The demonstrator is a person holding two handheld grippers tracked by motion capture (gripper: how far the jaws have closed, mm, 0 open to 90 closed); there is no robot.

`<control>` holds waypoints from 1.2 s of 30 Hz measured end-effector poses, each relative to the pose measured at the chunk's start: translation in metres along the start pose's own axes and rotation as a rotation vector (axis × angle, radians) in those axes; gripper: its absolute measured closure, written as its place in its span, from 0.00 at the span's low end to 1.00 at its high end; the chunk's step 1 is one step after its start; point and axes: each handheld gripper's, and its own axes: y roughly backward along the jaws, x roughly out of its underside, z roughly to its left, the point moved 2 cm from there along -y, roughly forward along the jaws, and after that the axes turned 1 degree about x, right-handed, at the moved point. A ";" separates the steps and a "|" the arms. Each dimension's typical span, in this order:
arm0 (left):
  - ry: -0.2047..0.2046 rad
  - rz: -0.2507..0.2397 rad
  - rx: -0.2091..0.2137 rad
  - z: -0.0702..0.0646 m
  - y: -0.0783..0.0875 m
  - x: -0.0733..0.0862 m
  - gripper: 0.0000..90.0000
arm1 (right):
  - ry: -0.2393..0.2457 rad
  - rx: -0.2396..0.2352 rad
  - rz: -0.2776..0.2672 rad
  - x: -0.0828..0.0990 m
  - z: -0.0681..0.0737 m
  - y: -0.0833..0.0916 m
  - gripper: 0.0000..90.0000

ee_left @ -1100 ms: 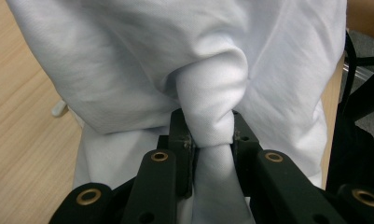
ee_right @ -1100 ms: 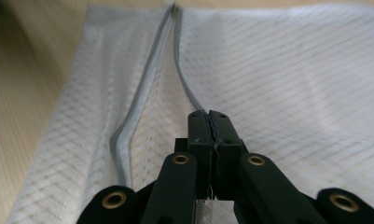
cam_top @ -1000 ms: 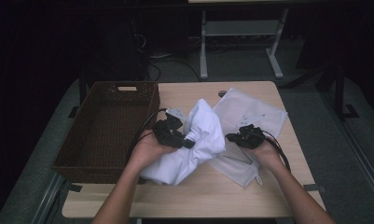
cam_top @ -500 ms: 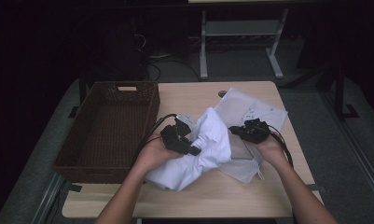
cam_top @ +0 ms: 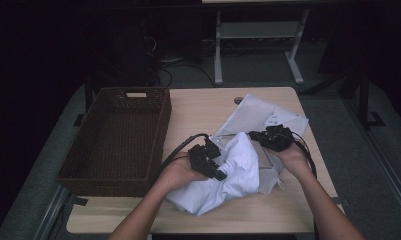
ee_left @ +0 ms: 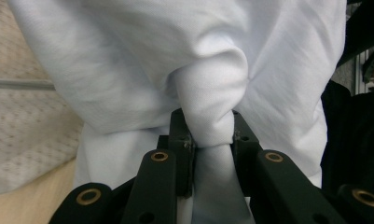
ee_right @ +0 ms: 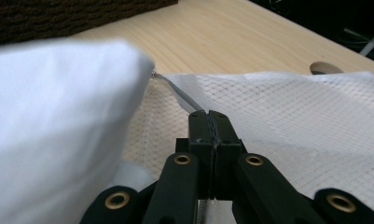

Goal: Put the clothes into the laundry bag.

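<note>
A white garment [cam_top: 229,176] lies bunched on the wooden table [cam_top: 198,112] in front of the person. My left gripper [cam_top: 219,173] is shut on a fold of it, and the left gripper view shows the cloth [ee_left: 128,60] pinched between the jaws of the left gripper [ee_left: 208,122]. A white mesh bag [cam_top: 260,116] lies flat to the right, partly under the garment. My right gripper [cam_top: 254,135] is shut on the bag's near edge. In the right gripper view, the right gripper [ee_right: 211,116] clamps that hem, with the mesh bag [ee_right: 292,112] beyond it and the garment [ee_right: 49,126] at the left.
A dark brown wicker basket [cam_top: 160,125] stands on the table's left half. A round cable hole [cam_top: 238,100] sits near the far edge, just beyond the bag. Bare wood runs along the table's back and front edges. Black cables trail from both grippers.
My left gripper has carried the garment to the right, up against the mesh bag. The right gripper has shifted slightly back and right, still holding the bag's edge.
</note>
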 end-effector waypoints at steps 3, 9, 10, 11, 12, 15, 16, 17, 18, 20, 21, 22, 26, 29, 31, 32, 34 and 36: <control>-0.005 0.008 0.006 -0.001 -0.003 -0.001 0.84 | -0.001 -0.005 -0.020 -0.003 0.000 0.004 0.99; -0.004 0.024 0.018 0.000 -0.009 -0.002 0.84 | 0.012 -0.023 -0.045 -0.007 0.005 0.012 0.99; -0.004 0.023 0.019 0.000 -0.009 -0.002 0.84 | 0.016 -0.026 -0.047 -0.008 0.006 0.013 0.99; -0.006 0.025 0.020 0.001 -0.010 -0.002 0.84 | 0.020 -0.028 -0.051 -0.009 0.007 0.015 0.99; -0.001 0.025 0.020 0.001 -0.010 -0.002 0.84 | 0.024 -0.032 -0.056 -0.009 0.007 0.016 0.99; 0.005 0.023 0.024 0.003 -0.010 -0.002 0.84 | 0.030 -0.041 -0.066 -0.011 0.010 0.020 0.99; 0.008 0.023 0.025 0.003 -0.010 -0.002 0.84 | 0.038 -0.044 -0.073 -0.012 0.011 0.022 0.99; 0.010 0.020 0.025 0.004 -0.011 -0.002 0.84 | 0.038 -0.044 -0.073 -0.012 0.011 0.022 0.99; 0.014 0.020 0.024 0.005 -0.011 -0.002 0.84 | 0.039 -0.049 -0.076 -0.012 0.012 0.023 0.99; 0.019 0.018 0.020 0.007 -0.011 -0.002 0.84 | 0.047 -0.056 -0.081 -0.014 0.014 0.026 0.99; 0.022 0.016 0.020 0.008 -0.011 -0.002 0.84 | 0.049 -0.056 -0.082 -0.014 0.015 0.027 0.99; 0.028 0.013 0.017 0.010 -0.011 -0.002 0.84 | 0.053 -0.059 -0.083 -0.014 0.016 0.028 0.99; 0.053 -0.001 0.008 0.016 -0.009 -0.001 0.84 | 0.061 -0.065 -0.087 -0.016 0.019 0.030 0.99; 0.067 -0.010 0.001 0.020 -0.007 -0.001 0.84 | 0.066 -0.070 -0.088 -0.017 0.021 0.030 0.99; 0.078 -0.018 -0.004 0.023 -0.005 0.000 0.84 | 0.070 -0.074 -0.089 -0.017 0.022 0.030 0.99; 0.086 -0.021 -0.009 0.025 -0.004 0.000 0.84 | 0.070 -0.076 -0.088 -0.018 0.023 0.030 0.99; 0.097 -0.026 -0.017 0.028 -0.003 0.001 0.84 | 0.075 -0.079 -0.090 -0.018 0.024 0.030 0.99; 0.107 -0.033 -0.026 0.031 -0.002 0.001 0.84 | 0.075 -0.082 -0.090 -0.019 0.025 0.030 0.99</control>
